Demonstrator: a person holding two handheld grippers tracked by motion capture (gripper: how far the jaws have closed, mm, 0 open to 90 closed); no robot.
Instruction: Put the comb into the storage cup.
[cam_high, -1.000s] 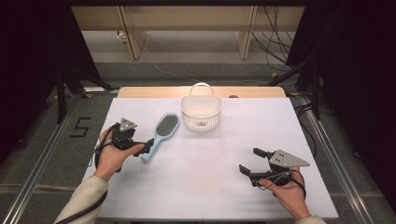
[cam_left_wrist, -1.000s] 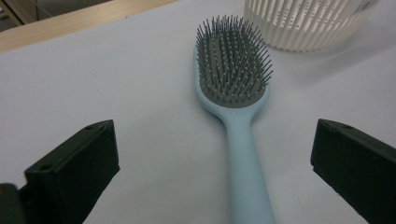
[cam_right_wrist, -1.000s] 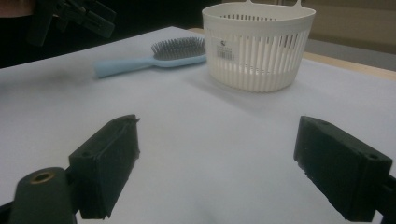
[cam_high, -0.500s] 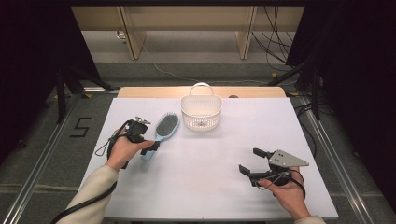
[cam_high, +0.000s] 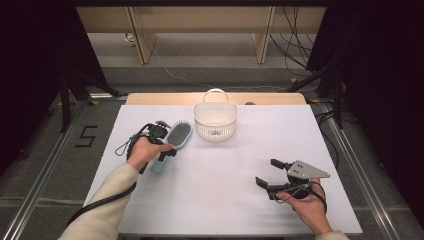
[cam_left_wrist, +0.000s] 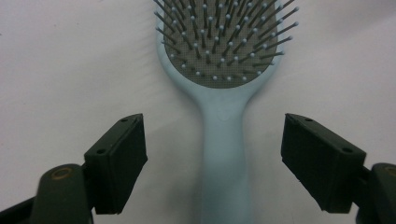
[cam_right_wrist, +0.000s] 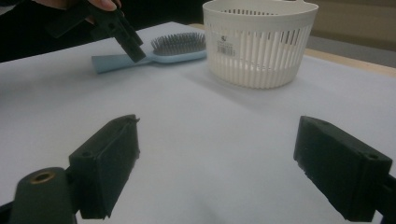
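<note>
I see a pale blue hairbrush (cam_left_wrist: 224, 116) with dark, white-tipped bristles lying face up on the white table (cam_high: 220, 190), left of the white slatted basket (cam_high: 215, 122). My left gripper (cam_left_wrist: 215, 163) is spread wide, straddling its handle without contact. My right gripper (cam_high: 270, 175) rests spread over open tabletop, well apart.

This is a lab or recording studio, not a home. The table (cam_high: 220, 195) is covered by a plain white sheet and stands on a grey floor (cam_high: 50, 165) with metal rails (cam_high: 45, 172) along both sides. A taped "5" (cam_high: 86, 136) marks the floor. Black curtains (cam_high: 35, 60) darken both sides, and cables (cam_high: 295, 45) trail beside wooden panels (cam_high: 200, 20) behind.
</note>
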